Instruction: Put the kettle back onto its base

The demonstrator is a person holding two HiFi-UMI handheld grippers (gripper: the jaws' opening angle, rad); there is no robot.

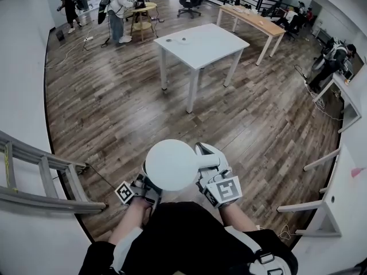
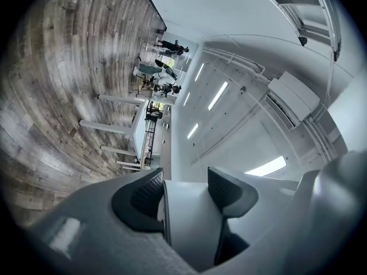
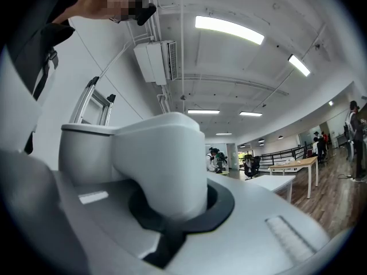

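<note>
The white round-lidded plastic kettle [image 1: 171,165] hung between the two tools, close against the person's body. The right hand-held gripper [image 3: 175,208] was clamped on its thick white handle [image 3: 163,159]. The left hand-held gripper [image 2: 186,196] seemed pinched on the opposite side. No base showed; perhaps it waited on the white surface [image 1: 200,42] well ahead of both. Best carry it level, then lower it squarely.

Bright ceiling strips [image 3: 229,30]; fisheye edge warp; foreground seemingly soft.
</note>
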